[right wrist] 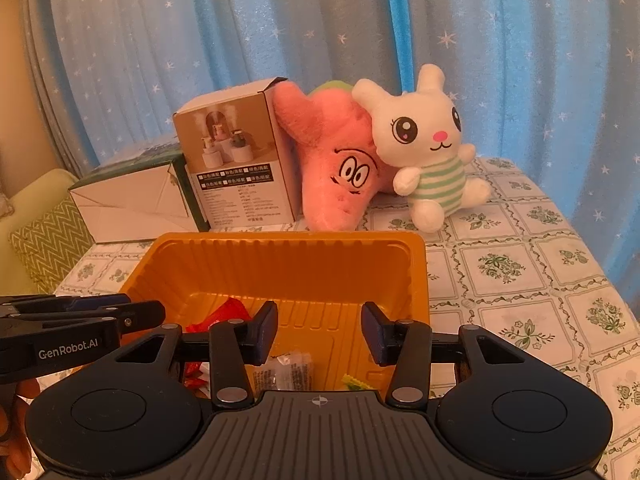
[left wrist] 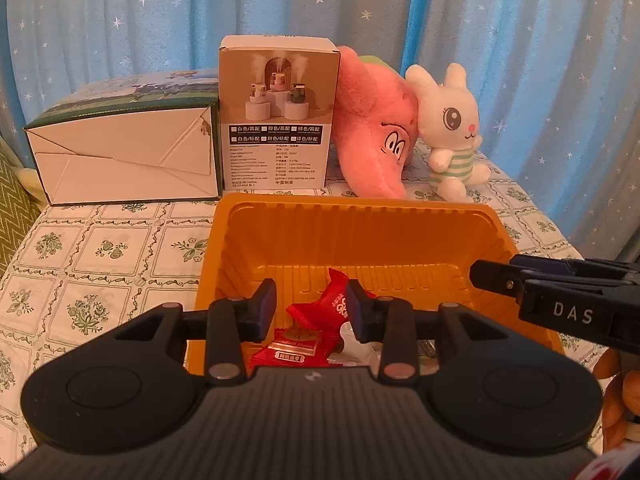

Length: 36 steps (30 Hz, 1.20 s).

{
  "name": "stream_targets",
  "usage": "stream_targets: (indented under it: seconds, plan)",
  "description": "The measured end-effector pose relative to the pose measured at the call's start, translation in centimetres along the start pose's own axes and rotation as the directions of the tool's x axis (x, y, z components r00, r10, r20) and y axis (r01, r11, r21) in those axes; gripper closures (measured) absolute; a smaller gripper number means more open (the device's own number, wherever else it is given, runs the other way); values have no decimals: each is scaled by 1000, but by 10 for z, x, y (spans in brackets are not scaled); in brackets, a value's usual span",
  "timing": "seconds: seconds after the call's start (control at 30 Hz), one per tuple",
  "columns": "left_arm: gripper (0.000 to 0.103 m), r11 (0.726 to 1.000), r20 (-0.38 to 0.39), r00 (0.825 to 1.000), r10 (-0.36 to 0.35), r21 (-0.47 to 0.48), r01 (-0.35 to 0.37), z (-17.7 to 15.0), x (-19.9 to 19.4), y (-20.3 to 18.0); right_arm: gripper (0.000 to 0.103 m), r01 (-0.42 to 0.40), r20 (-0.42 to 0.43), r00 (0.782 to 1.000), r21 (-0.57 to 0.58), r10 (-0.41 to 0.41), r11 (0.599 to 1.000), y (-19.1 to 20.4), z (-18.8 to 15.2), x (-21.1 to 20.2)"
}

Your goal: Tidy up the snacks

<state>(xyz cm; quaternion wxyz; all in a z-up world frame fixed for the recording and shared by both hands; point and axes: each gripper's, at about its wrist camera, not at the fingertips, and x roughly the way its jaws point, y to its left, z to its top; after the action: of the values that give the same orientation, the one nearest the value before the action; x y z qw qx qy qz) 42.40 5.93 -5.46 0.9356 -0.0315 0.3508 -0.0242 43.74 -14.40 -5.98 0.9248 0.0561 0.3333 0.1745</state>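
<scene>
I'm holding both tools over the orange tray (left wrist: 360,236), left tool (left wrist: 311,304) and right tool (right wrist: 319,328) parted, gripping nothing. Red snack packets (left wrist: 316,320) are lying inside below. Beyond, plush toys (right wrist: 360,160) are sitting on the desk (right wrist: 520,264).

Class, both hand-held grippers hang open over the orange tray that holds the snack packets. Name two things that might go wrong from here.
1. The left hand-held gripper and right hand-held gripper crowd one orange tray; they may collide.
2. The tray looks light, so a finger catching its rim might tip it and spill the red packets and the clear packet.
</scene>
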Motion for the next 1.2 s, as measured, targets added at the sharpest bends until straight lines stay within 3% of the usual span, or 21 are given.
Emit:
stream_targets:
  seconds: [0.27, 0.43, 0.6, 0.9, 1.2]
  plan:
    - [65, 1000, 3, 1000, 4, 5, -4, 0, 0, -2, 56, 19, -7, 1000, -7, -19, 1000, -1, -1, 1]
    - [45, 1000, 34, 999, 22, -14, -22, 0, -4, 1, 56, 40, -3, 999, -20, -40, 999, 0, -1, 0]
    - [38, 999, 47, 998, 34, -13, -34, 1, -8, 3, 37, 57, 23, 998, -25, -56, 998, 0, -1, -5]
    - [35, 998, 67, 996, 52, -21, -51, -2, -23, 4, 34, 68, 33, 997, -21, -67, 997, 3, -3, -20]
    - [35, 997, 57, 996, 70, -39, -68, -22, -65, 2, 34, 52, 10, 999, 18, -52, 998, 5, -26, -61]
